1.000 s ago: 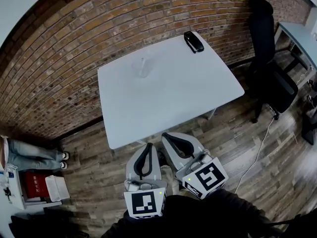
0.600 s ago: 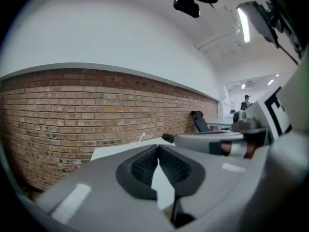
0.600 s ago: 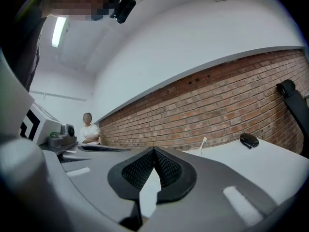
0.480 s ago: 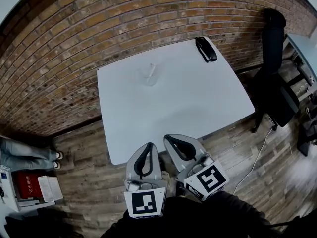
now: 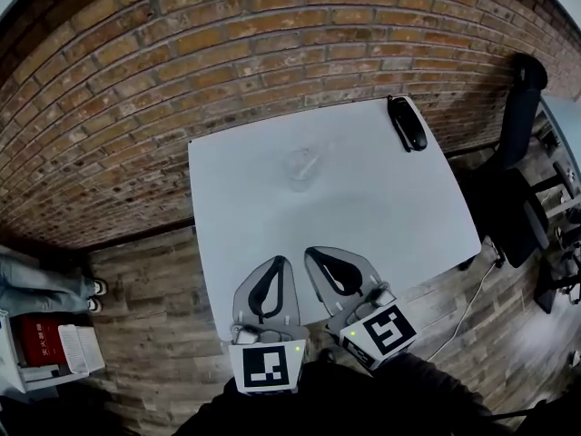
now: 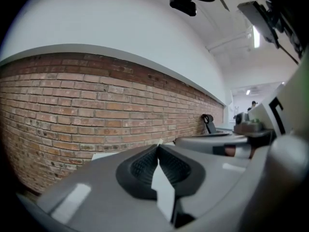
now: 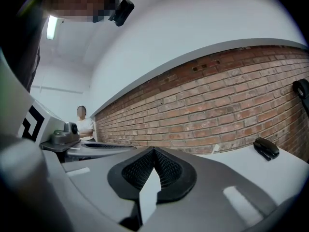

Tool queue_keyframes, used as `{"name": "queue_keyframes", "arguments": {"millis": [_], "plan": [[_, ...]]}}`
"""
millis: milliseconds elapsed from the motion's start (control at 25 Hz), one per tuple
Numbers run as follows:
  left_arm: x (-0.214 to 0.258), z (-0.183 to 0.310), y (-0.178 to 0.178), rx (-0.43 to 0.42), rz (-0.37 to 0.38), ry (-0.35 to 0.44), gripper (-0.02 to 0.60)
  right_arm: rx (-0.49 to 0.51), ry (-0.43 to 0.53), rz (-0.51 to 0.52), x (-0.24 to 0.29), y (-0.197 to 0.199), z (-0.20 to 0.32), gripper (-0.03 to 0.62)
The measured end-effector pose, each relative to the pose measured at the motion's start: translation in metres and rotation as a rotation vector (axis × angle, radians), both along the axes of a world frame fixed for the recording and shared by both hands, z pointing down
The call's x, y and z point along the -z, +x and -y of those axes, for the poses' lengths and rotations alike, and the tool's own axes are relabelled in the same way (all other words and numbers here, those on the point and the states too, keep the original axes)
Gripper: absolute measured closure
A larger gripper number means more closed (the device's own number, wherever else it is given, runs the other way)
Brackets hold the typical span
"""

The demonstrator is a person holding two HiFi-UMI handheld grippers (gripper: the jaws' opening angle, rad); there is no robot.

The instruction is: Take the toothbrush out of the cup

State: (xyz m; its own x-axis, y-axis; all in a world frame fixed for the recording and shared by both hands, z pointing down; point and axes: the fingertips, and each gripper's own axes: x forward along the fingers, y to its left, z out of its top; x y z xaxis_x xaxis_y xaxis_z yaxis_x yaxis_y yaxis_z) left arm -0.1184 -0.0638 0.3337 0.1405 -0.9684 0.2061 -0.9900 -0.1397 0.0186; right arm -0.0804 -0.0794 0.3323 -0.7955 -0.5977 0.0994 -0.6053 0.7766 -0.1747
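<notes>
A clear cup (image 5: 301,167) stands on the white table (image 5: 381,216), toward its far side, with a pale toothbrush in it that is hard to make out. In the right gripper view a small white tip of the toothbrush (image 7: 216,148) shows far ahead by the brick wall. My left gripper (image 5: 280,262) and right gripper (image 5: 314,252) hover side by side over the table's near edge, well short of the cup. Both are shut with nothing between the jaws, as seen in the left gripper (image 6: 158,146) and right gripper (image 7: 154,150) views.
A black stapler-like object (image 5: 407,123) lies at the table's far right corner, and the black object (image 7: 266,149) also shows in the right gripper view. A brick wall (image 5: 182,80) runs behind the table. A black office chair (image 5: 517,162) stands to the right. A person's legs (image 5: 41,284) show at left.
Both grippers have moved forward from above the wooden floor to over the table's near edge. The table and cup now sit closer in the head view. The jaws stayed shut.
</notes>
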Motion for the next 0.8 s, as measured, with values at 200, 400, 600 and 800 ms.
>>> {"name": "queue_keyframes", "arguments": {"millis": [200, 400, 600, 800], "plan": [[0.004, 0.030, -0.031, -0.002, -0.019, 0.022, 0.572, 0.015, 0.020, -0.016, 0.004, -0.037, 0.029, 0.594], [0.014, 0.050, -0.049, -0.015, -0.032, 0.052, 0.572, 0.005, 0.040, -0.047, 0.012, -0.054, 0.046, 0.593], [0.024, 0.064, -0.051, -0.029, -0.045, 0.079, 0.572, -0.027, 0.075, -0.045, 0.027, -0.054, 0.060, 0.594], [0.030, 0.078, -0.045, -0.039, -0.038, 0.098, 0.572, -0.035, 0.110, -0.048, 0.033, -0.047, 0.074, 0.594]]}}
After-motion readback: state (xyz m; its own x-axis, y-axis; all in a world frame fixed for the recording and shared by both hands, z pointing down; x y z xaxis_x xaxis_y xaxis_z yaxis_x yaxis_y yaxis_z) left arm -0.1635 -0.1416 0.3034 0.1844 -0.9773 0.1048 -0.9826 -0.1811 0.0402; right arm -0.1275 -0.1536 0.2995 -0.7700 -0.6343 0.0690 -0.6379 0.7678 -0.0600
